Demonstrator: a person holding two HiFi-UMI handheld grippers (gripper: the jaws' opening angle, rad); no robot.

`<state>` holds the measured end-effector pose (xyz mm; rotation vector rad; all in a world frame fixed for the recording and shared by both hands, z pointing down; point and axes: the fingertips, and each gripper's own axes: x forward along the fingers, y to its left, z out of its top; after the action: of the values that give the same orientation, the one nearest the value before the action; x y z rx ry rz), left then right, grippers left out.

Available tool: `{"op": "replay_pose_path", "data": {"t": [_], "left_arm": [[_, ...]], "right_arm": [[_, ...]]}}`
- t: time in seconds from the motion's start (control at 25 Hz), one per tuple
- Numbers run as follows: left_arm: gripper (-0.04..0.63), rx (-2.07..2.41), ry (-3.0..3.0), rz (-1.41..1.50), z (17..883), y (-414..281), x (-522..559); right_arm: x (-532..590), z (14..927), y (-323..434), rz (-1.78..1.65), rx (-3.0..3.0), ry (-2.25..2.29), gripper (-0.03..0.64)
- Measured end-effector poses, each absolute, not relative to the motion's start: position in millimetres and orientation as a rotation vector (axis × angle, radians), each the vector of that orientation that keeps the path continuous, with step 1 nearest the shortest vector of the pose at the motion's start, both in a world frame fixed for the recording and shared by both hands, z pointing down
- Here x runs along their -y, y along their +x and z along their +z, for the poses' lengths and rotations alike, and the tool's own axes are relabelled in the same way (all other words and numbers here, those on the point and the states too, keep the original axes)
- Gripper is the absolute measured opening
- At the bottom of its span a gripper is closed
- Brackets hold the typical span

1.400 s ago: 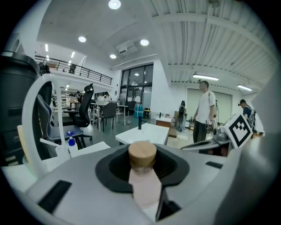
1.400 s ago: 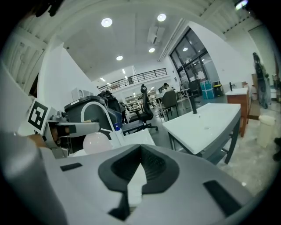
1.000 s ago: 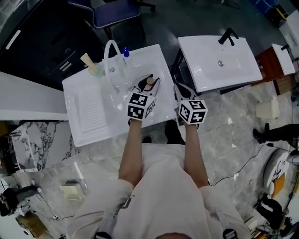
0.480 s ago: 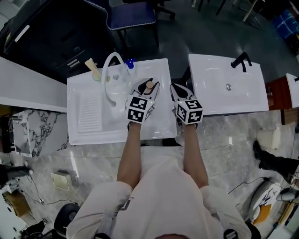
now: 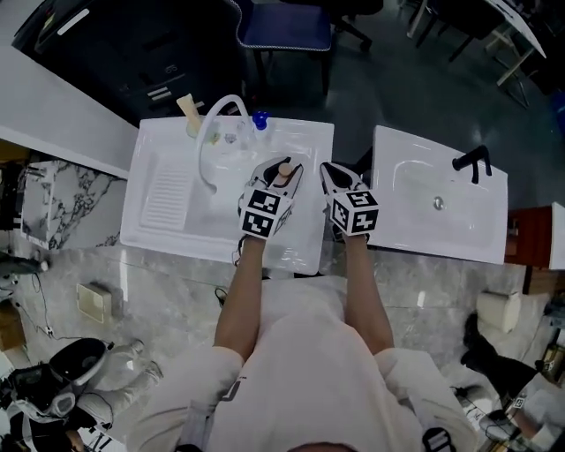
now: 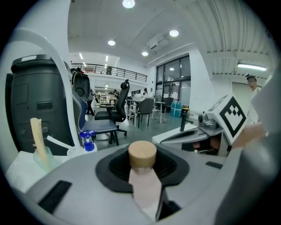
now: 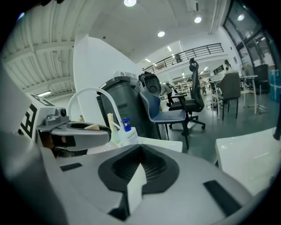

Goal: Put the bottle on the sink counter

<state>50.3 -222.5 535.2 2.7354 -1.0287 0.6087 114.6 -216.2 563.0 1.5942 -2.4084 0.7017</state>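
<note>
The bottle [image 5: 283, 168] has a pale pink body and a round wooden cap [image 6: 142, 154]. My left gripper [image 5: 279, 173] is shut on it, with the cap standing up between the dark pads. It hangs over the right part of the white sink counter [image 5: 168, 231]. My right gripper [image 5: 332, 171] is beside it, over the counter's right edge. In the right gripper view, that gripper [image 7: 138, 169] has its jaws together and nothing in them. The bottle's lower end is hidden by the left jaws.
A curved white faucet [image 5: 212, 132], a blue-capped spray bottle [image 5: 259, 119] and a beige brush [image 5: 190, 109] stand at the counter's back. A second white basin [image 5: 415, 225] with a black tap [image 5: 475, 161] lies to the right. An office chair [image 5: 282, 25] stands behind.
The head view has swung, so the sink now sits further left and higher in frame. Both grippers hold their pose side by side, the bottle still in the left one.
</note>
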Motion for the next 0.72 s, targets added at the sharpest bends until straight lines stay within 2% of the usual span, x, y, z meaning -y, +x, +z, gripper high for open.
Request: {"op": "replay_pose_path", "data": {"t": [0.24, 0.72], "left_arm": [[0.114, 1.150, 2.701, 0.628, 539.7, 48.6, 227.6], [0.114, 1.115, 2.732, 0.622, 544.9, 56.3, 258.7]], "right_arm": [[226.6, 575.9, 105.2, 0.702, 2.453, 1.463, 0.005], [234.4, 578.3, 113.4, 0.692, 2.492, 1.377, 0.005]]}}
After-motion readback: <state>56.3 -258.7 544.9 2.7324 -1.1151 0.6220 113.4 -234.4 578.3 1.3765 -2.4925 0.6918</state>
